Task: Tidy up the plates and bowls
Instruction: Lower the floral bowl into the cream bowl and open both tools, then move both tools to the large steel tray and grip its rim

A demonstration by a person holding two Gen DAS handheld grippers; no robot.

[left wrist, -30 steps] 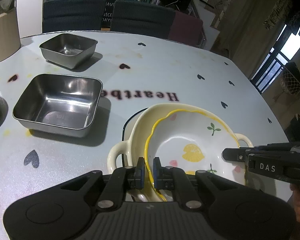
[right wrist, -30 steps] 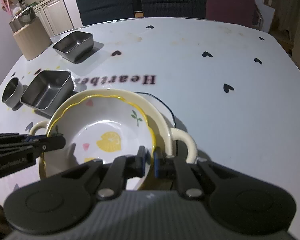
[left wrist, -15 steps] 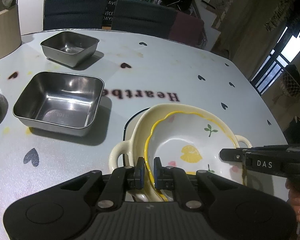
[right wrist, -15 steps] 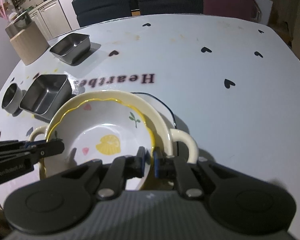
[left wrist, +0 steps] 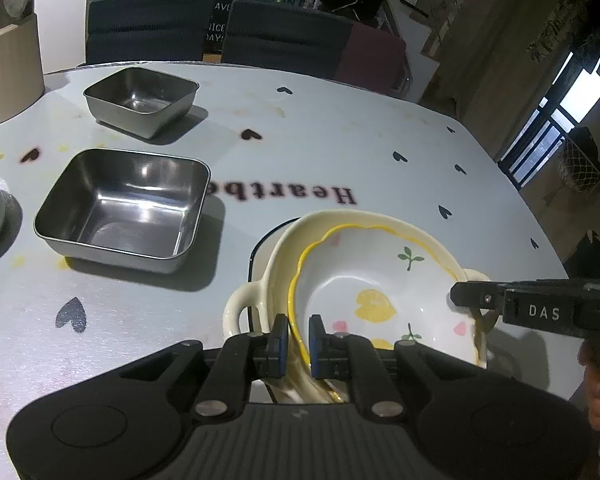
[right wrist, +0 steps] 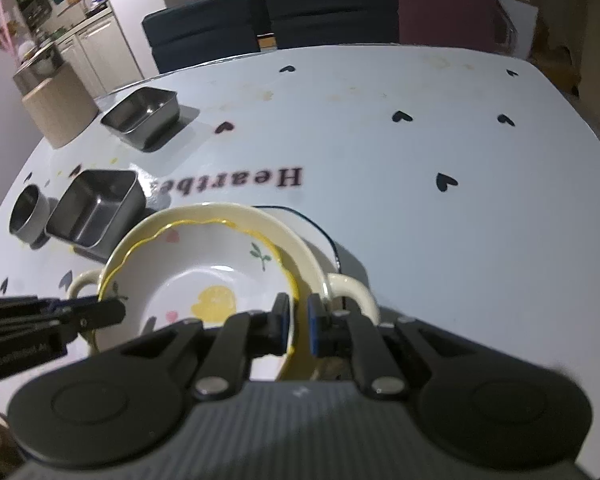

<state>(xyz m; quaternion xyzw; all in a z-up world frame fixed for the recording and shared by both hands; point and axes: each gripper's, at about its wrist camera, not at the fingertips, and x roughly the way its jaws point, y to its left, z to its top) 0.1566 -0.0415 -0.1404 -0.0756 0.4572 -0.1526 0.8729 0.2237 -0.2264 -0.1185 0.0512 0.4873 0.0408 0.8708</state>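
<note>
A white bowl with a wavy yellow rim and flower prints (left wrist: 364, 280) (right wrist: 204, 268) rests inside a cream two-handled bowl (left wrist: 284, 248) (right wrist: 308, 256). That cream bowl stands on a dark-rimmed plate (left wrist: 266, 246) (right wrist: 320, 236). My left gripper (left wrist: 298, 340) is shut on the flowered bowl's near-left rim. My right gripper (right wrist: 298, 320) is shut on the opposite side of the same rim. Each gripper shows in the other's view: the right gripper (left wrist: 460, 294) at the right, the left gripper (right wrist: 116, 312) at the left.
Two square steel containers (left wrist: 124, 204) (left wrist: 140, 100) and a round steel cup (right wrist: 28, 212) stand to the left on the heart-printed table (left wrist: 380, 140). A beige canister (right wrist: 56, 112) is at the far left. Chairs (left wrist: 284, 36) line the far edge.
Both grippers keep their hold on the flowered bowl's rim. The right wrist view has shifted slightly; the stack and the steel containers stay where they were.
</note>
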